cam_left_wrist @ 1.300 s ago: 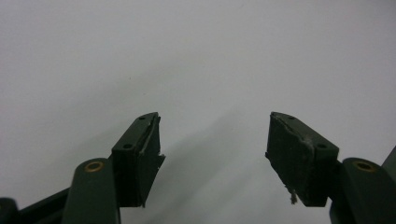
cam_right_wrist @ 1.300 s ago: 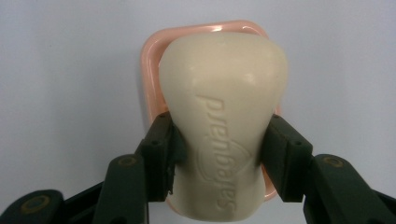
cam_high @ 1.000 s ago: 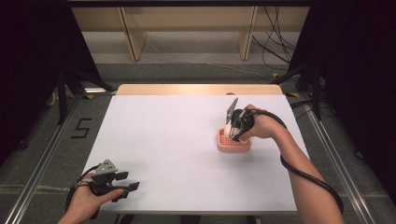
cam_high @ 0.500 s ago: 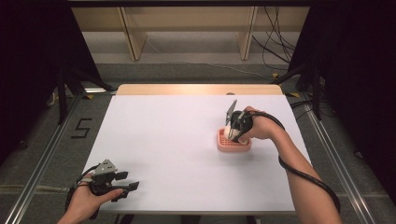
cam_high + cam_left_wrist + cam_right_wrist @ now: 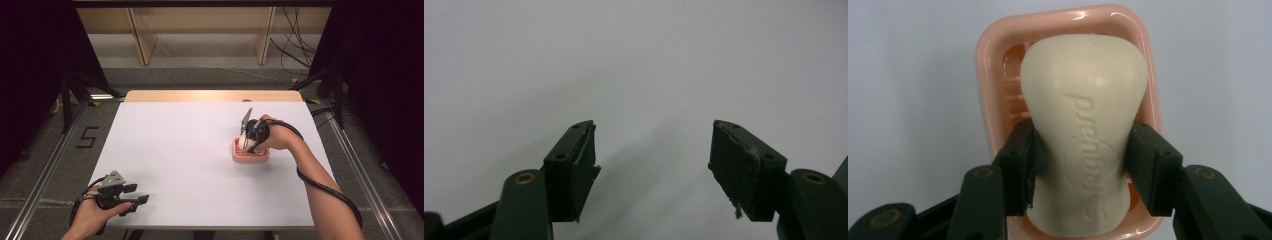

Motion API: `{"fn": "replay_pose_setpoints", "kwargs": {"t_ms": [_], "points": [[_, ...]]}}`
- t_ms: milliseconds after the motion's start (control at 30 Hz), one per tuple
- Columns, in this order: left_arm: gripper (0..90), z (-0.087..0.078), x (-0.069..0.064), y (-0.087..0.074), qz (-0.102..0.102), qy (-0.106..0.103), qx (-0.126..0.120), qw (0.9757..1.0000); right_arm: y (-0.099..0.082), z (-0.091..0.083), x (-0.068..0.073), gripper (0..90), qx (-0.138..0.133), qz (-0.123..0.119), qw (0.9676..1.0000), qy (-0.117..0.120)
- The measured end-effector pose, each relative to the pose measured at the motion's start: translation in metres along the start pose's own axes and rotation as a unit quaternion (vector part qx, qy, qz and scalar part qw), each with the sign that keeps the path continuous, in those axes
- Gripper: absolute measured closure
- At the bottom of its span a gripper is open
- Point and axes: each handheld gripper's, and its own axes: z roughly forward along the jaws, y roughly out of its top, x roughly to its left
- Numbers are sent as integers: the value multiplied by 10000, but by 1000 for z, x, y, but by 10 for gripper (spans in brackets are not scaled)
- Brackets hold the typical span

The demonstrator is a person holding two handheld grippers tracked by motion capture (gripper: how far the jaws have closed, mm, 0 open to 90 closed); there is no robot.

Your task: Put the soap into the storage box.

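Note:
A cream bar of soap with embossed lettering is pinched between the two black jaws of my right gripper, directly over a pink soap dish. Whether the soap rests in the dish or hangs just above it I cannot tell. In the high view the right gripper points down at the pink soap dish on the right half of the white table. My left gripper lies near the front left edge, its jaws wide apart with nothing between them.
The white table has a wooden strip along its far edge. Metal rails run along the floor on both sides. Wooden shelving legs and cables stand beyond the table. A black cable trails from the right gripper along the forearm.
The right gripper with the soap has shifted very slightly over the dish. The left gripper has stayed where it was.

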Motion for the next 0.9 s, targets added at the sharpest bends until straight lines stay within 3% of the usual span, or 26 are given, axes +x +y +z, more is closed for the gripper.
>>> {"fn": "replay_pose_setpoints", "kwargs": {"t_ms": [67,133,267,333,400,433,467,500,567,633,767,900], "points": [[345,0,-1,0,-60,-9,1,10000,0,0,0,504,28,41,10000,-1],[345,0,0,0,10,2,2,10000,0,0,-1,504,-4,-18,10000,-10],[345,-1,0,0,21,-96,25,9999,1,1,0,502,62,178,9998,44],[345,-1,0,0,19,-98,18,9999,1,2,-2,497,18,-22,10000,-2],[345,-1,0,0,17,-95,18,10000,0,2,-1,493,14,160,9999,-39],[345,-1,0,0,17,-95,18,10000,0,1,-2,495,-51,25,10000,21],[345,-1,0,0,17,-94,18,10000,0,1,-2,492,-59,67,10000,38],[345,-1,0,0,22,-95,18,10000,0,-1,-1,491,-8,213,9998,50],[345,-1,-1,0,14,-99,14,9999,0,-3,-4,450,-80,90,9999,-40],[345,-1,-1,0,19,-92,18,10000,-1,-7,-3,409,-72,391,9992,-90],[345,0,-1,0,10,-93,12,10000,-2,-11,-1,341,-309,603,9977,-7],[345,0,-1,0,25,-98,4,9999,-7,-17,5,328,-453,631,9970,-11]]}}
